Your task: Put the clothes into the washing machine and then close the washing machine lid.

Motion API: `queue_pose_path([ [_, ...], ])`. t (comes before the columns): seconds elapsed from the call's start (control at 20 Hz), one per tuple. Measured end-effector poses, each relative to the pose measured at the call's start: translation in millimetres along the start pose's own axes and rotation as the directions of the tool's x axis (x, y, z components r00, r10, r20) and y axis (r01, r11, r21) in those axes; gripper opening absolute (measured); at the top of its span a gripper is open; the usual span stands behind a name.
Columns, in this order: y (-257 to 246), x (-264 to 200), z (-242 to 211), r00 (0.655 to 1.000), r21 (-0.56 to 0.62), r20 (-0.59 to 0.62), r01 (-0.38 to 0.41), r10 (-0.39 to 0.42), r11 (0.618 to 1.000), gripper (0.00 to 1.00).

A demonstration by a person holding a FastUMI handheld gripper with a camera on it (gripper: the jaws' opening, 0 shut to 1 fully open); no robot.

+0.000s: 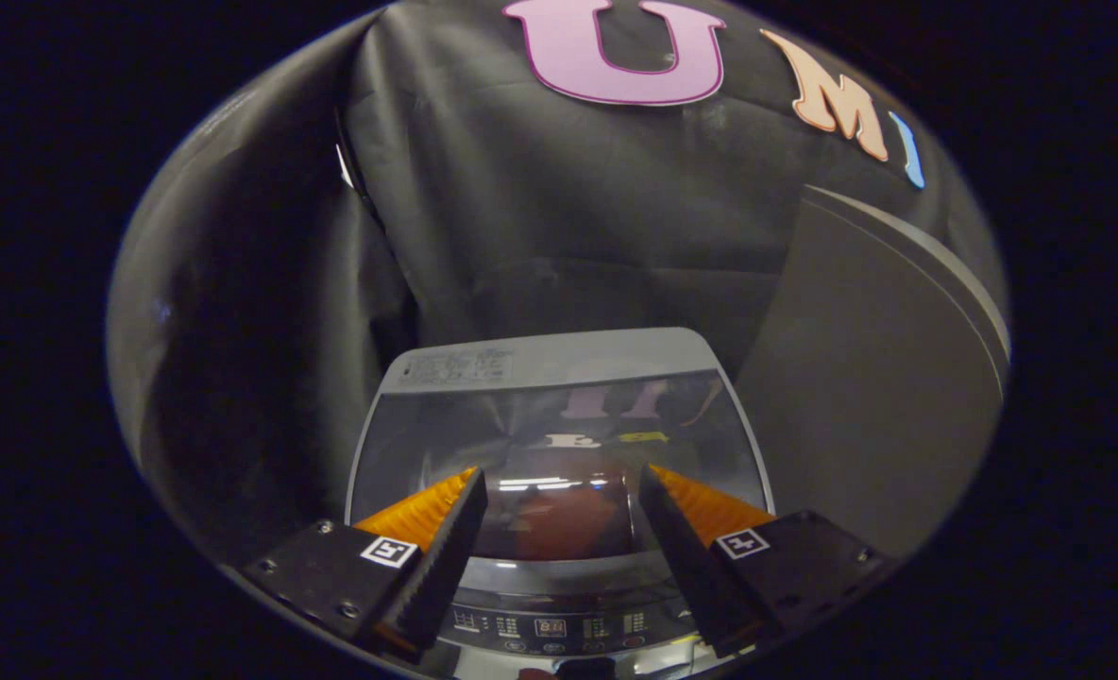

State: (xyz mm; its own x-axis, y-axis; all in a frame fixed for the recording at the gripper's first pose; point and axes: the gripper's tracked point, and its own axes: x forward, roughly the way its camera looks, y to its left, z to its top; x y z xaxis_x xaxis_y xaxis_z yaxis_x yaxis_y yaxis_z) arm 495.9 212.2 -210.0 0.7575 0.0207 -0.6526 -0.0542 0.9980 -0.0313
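Gripper [559, 482]: two fingers spread wide apart, nothing between them, held above the machine. One washing machine [559, 364], top-loading, directly below and ahead of the fingers. One lid [559, 425], glass-paned, lying flat and closed; reddish clothes [568, 524] show dimly through the glass, between the fingertips. One control panel [551, 626] nearest the gripper. One grey panel [861, 378] stands just right of the machine.

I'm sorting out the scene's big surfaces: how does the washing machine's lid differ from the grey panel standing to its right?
The washing machine lid lies flat and shut just beyond the open gripper; the grey panel stands upright, leaning slightly. The lid is glossy, see-through and reflective, with something reddish beneath; the panel is matte and opaque. Both have grey edges.
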Motion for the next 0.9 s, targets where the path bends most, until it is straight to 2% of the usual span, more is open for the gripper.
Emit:
queue_pose_path([
  [0.3, -0.5, 1.4, -19.1, 0.999, 0.010, -0.047, 0.002, -0.002, 1.000, 0.99],
  [0.55, -8.6, -18.9, -37.5, 0.999, 0.014, -0.051, 0.002, -0.001, 1.000, 0.99],
  [0.75, -6.3, -50.3, -22.5, 0.999, 0.002, 0.039, -0.022, 0.022, 1.000, 0.99],
  [0.9, -17.8, -78.3, -5.9, 0.994, 0.000, 0.109, 0.003, -0.003, 1.000, 0.99],
])
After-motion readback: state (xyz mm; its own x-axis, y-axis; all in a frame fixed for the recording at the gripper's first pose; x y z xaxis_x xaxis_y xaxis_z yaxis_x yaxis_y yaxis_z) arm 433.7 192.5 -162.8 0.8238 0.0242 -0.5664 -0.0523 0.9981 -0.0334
